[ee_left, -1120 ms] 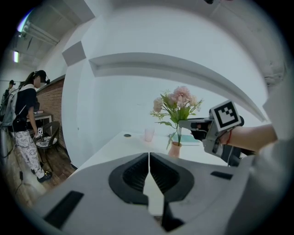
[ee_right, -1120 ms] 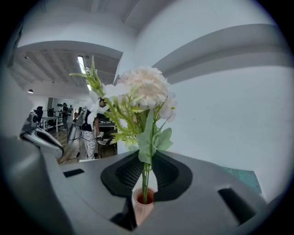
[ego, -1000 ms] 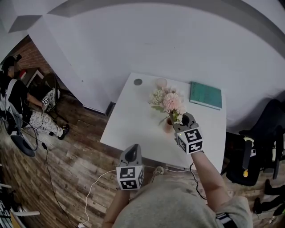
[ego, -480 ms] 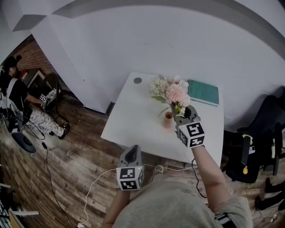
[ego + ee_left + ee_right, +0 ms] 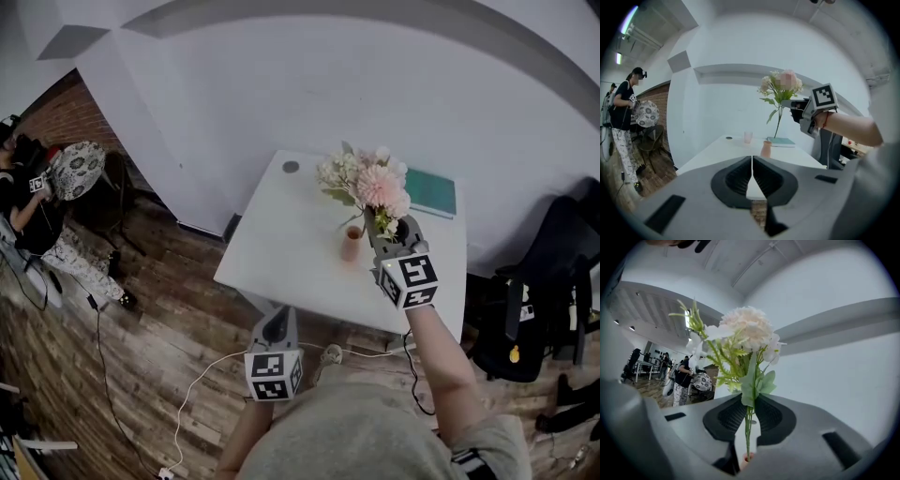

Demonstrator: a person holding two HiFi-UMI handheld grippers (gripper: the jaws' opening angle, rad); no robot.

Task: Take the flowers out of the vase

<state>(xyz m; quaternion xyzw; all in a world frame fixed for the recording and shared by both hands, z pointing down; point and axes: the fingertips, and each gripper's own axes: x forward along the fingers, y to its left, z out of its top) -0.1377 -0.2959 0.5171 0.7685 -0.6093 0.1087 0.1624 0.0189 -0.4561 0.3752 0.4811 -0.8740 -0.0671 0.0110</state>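
Flowers vs tool: we see the flowers (image 5: pixel 745 329) upright, their thin stems pinched between the right gripper (image 5: pixel 750 420) pads, blooms above the jaws and stem ends below.
Right gripper: clamped on the flower stems, pointing about level.
Flowers vs vase: the bunch is held over the vase (image 5: pixel 352 244). The stem ends line up with its mouth, and we can't tell if they are clear of it.
Left gripper: the left gripper (image 5: pixel 275 326) has its jaws pressed together with nothing between them. It is off the near table edge, well apart from the vase.
Flowers look: one big pink bloom, small white blossoms, green leaves.
Vase: small, pinkish, upright.
Table: the white table (image 5: pixel 281 253) also bears a teal book (image 5: pixel 433 192), a dark disc (image 5: pixel 292 167) and a pale cup (image 5: pixel 748 137).
Room: white wall, wood floor (image 5: pixel 141 356), a person (image 5: pixel 626 108) standing off to the left.
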